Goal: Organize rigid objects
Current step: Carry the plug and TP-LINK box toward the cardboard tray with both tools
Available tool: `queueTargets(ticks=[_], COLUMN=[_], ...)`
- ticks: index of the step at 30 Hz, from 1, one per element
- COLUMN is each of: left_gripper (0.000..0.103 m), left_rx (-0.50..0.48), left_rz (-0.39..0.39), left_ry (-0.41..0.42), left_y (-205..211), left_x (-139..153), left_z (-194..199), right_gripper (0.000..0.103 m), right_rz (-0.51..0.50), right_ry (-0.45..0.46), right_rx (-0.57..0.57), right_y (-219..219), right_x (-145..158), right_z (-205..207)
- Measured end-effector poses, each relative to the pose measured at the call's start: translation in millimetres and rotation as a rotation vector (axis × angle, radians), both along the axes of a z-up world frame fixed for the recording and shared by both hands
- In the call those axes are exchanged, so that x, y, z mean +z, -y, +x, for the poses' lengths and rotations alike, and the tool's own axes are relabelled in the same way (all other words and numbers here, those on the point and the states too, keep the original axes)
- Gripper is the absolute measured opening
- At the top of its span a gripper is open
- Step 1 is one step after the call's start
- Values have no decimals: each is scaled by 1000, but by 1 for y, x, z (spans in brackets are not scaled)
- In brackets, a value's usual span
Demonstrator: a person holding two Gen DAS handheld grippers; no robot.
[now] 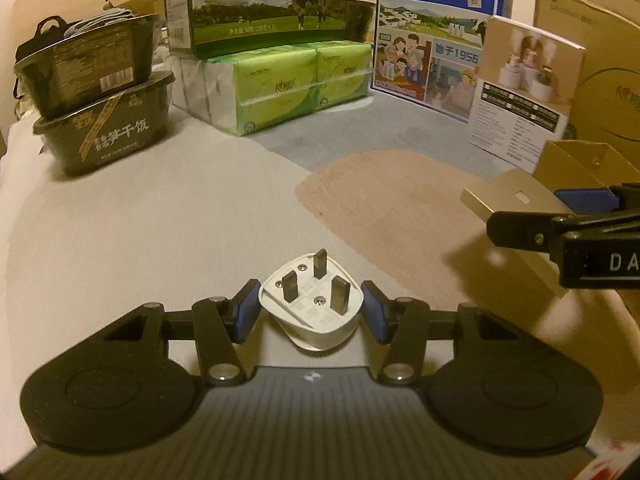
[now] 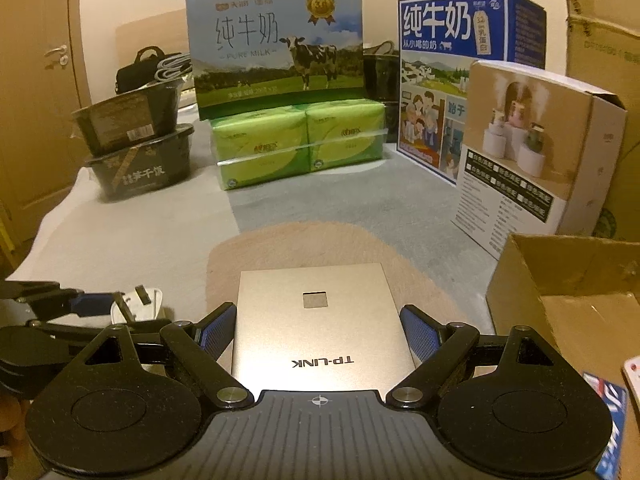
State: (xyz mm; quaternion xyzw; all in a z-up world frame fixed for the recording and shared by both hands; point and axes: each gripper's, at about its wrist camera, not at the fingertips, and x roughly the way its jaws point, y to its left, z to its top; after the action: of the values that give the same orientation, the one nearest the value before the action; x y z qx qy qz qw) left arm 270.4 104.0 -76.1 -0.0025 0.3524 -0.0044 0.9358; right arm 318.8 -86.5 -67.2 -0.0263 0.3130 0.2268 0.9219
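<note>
A white three-pin plug (image 1: 316,312) sits pins-up between the blue pads of my left gripper (image 1: 309,295), which is shut on its sides. My right gripper (image 2: 317,314) is shut on a flat gold TP-LINK device (image 2: 316,280) with a small square window, its pads pressing on the two long edges. The left wrist view shows that device (image 1: 504,196) at the right, carried by the right gripper's fingers (image 1: 516,226) above the cloth, with its shadow below. In the right wrist view the plug (image 2: 138,303) and the left gripper's fingers (image 2: 86,305) are at the lower left.
An open cardboard box (image 2: 520,280) stands right of the right gripper. Behind it are a humidifier box (image 2: 532,152) and a blue milk carton (image 2: 460,60). Green tissue packs (image 2: 300,140) under a milk box (image 2: 276,48) fill the back. Two stacked black bowls (image 2: 140,152) stand at the left.
</note>
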Motion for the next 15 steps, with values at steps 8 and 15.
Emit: queueTargets(ticks=[8,15], left_gripper=[50,50], left_rx=[21,22], left_rz=[-23,-31], left_ry=[-21,-8], left_y=[11,25], left_x=[21,44], left_z=[-44,-86], right_gripper=[87,87], right_rz=[-4,0], right_ry=[-8,-7], right_rx=[0,-14], right_y=[15,33], right_x=[15,32], right_z=[-44,-86])
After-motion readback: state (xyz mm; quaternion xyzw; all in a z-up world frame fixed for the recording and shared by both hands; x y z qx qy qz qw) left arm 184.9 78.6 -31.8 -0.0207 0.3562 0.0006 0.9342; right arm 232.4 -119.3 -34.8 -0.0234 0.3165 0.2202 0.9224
